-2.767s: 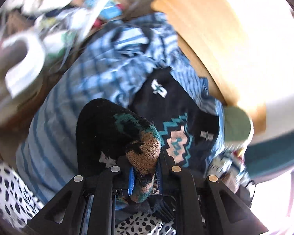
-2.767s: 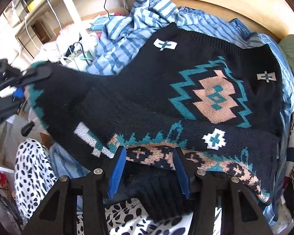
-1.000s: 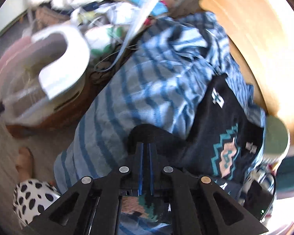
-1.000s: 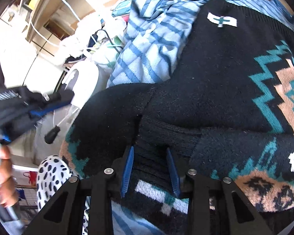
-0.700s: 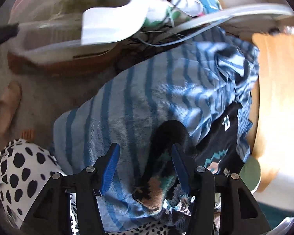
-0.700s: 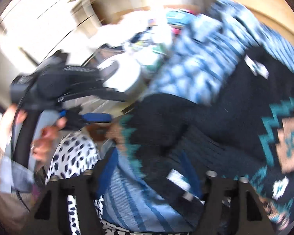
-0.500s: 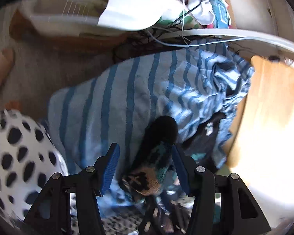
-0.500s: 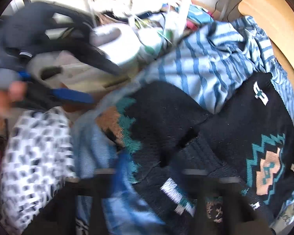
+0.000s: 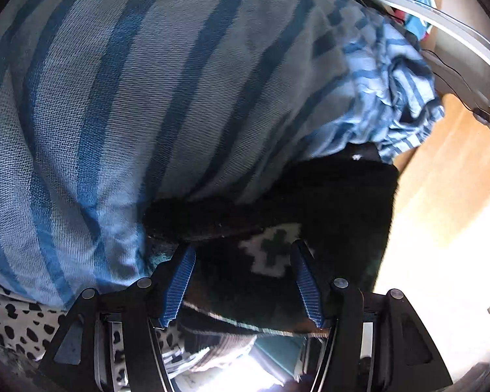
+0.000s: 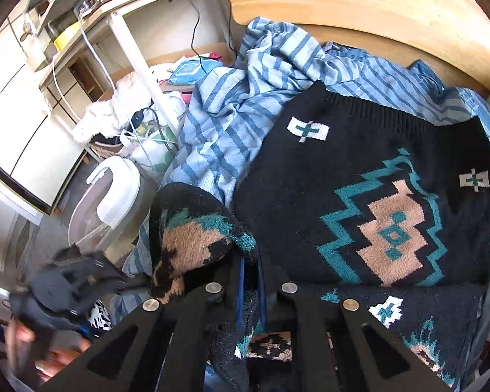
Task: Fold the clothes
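A black knit sweater (image 10: 369, 176) with a teal and tan pattern lies spread on a blue striped blanket (image 10: 232, 121). My right gripper (image 10: 250, 289) is shut on the sweater's sleeve (image 10: 192, 238), which bunches up to the left of its fingers. My left gripper (image 9: 243, 281) is open, low over a black part of the sweater (image 9: 271, 254) with a white cross mark lying between its pads (image 9: 179, 281). The left gripper also shows at the lower left of the right wrist view (image 10: 72, 281), held in a hand.
The striped blanket (image 9: 147, 98) fills most of the left wrist view. A wooden headboard (image 10: 359, 3) runs behind the bed. Left of the bed stand a white lidded bin (image 10: 111, 196), a white shelf (image 10: 124, 16) and tangled cables. Spotted fabric (image 9: 13, 320) lies at the near edge.
My left gripper opened, let go of the sleeve and came down close over the sweater. My right gripper closed on the sleeve and pulled it in.
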`<state>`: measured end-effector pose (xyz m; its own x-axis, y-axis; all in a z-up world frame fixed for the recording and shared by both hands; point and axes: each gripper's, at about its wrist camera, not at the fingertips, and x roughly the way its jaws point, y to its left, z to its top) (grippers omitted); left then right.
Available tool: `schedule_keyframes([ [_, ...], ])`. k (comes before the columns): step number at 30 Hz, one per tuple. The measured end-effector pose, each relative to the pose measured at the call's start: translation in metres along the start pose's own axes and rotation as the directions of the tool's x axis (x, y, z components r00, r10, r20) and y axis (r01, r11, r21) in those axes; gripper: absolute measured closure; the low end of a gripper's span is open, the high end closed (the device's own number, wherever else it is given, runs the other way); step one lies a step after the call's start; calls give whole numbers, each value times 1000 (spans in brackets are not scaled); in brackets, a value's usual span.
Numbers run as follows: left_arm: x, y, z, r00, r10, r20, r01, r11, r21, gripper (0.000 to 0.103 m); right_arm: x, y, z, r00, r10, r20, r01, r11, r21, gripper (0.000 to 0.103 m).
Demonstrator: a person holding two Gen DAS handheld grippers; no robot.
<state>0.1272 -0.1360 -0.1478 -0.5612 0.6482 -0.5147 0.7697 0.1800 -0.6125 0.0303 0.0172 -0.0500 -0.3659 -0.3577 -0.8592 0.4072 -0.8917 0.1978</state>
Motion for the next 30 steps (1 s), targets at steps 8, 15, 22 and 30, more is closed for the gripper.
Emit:
schedule_keyframes([
  [8, -18, -11, -13, 983, 57, 173, -72, 994, 84, 42, -8, 3, -10, 1000, 25, 11, -25, 1000, -11, 95],
  [15, 6, -11, -8, 960, 198, 200, -215, 974, 69, 42, -5, 16, -12, 999, 46, 8, -45, 998, -35, 95],
  [22, -13, -36, -14, 956, 134, 260, -194, 956, 220, 89, -7, 17, -17, 1000, 27, -6, -28, 998, -49, 87],
  [30, -149, -94, 5, 841, -66, 537, -103, 955, 279, 89, -11, 17, -31, 978, 198, -70, -196, 980, 34, 52],
])
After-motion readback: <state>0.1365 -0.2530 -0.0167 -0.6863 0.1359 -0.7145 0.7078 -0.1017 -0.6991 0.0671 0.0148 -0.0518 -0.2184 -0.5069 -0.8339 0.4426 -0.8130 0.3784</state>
